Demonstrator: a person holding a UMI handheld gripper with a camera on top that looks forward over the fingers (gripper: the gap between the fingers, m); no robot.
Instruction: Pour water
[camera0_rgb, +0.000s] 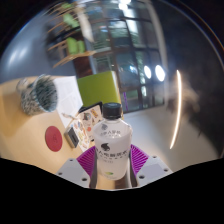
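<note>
A clear plastic water bottle (111, 143) with a black cap and a white label stands upright between my gripper's fingers. My gripper (111, 163) is shut on the bottle, its purple pads (139, 160) pressing both sides of the lower body. The bottle appears lifted above the light tabletop (30, 125). Just behind the bottle, to its left, I see a small clear glass-like container (82, 128) beside a red round coaster (55, 138).
A patterned black-and-white cup or pot (40, 93) stands at the far left of the table. A lime-green panel (97, 90) rises behind the bottle. Beyond lie dark windows with bright lights and shelving.
</note>
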